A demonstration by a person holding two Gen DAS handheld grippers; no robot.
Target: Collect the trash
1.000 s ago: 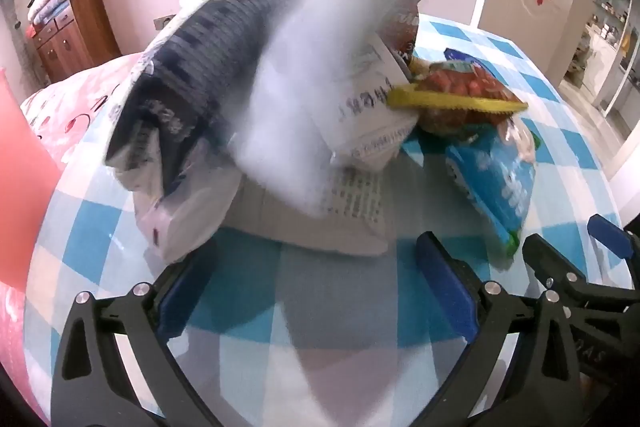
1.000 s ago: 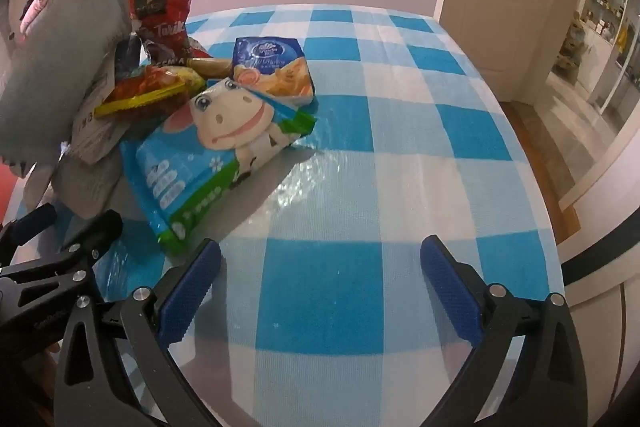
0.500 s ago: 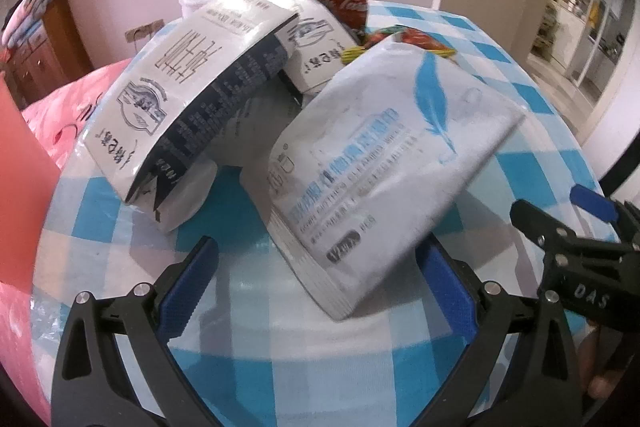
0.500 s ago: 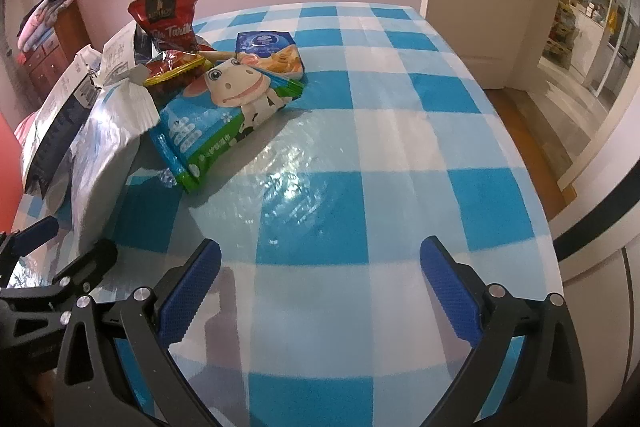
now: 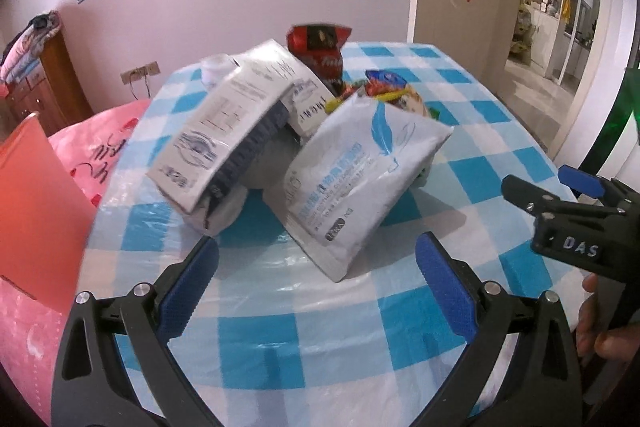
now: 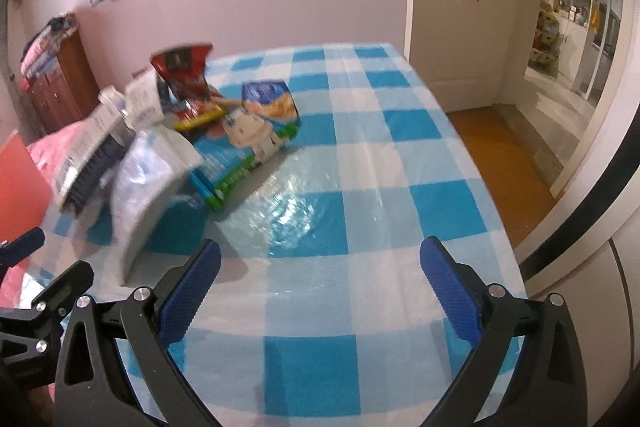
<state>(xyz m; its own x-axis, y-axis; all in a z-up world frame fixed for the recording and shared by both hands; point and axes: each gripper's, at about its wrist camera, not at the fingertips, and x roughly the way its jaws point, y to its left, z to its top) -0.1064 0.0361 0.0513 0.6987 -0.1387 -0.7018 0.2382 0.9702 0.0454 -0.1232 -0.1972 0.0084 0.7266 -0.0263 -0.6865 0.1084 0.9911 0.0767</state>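
A heap of empty packets lies on the blue-and-white checked table [image 5: 304,327]. In the left wrist view a grey wipes pouch with a blue feather [image 5: 360,179] leans at the front, beside a white-and-navy carton [image 5: 224,131], with a red snack bag [image 5: 320,47] behind. My left gripper [image 5: 316,279] is open and empty, short of the pouch. In the right wrist view the pouch [image 6: 148,183], a cow-print blue packet [image 6: 248,143] and the red bag [image 6: 184,71] sit far left. My right gripper [image 6: 320,283] is open and empty over bare cloth.
A red-orange board [image 5: 32,211] and pink plastic bag [image 5: 92,147] stand off the table's left edge. A wooden cabinet [image 5: 44,83] is against the back wall. A doorway [image 6: 572,27] opens at the right. The table's right edge [image 6: 480,163] drops to the floor.
The grey pouch, in mid-air a second ago, has landed on the heap. Both grippers have drawn back and up from the pile, still open.
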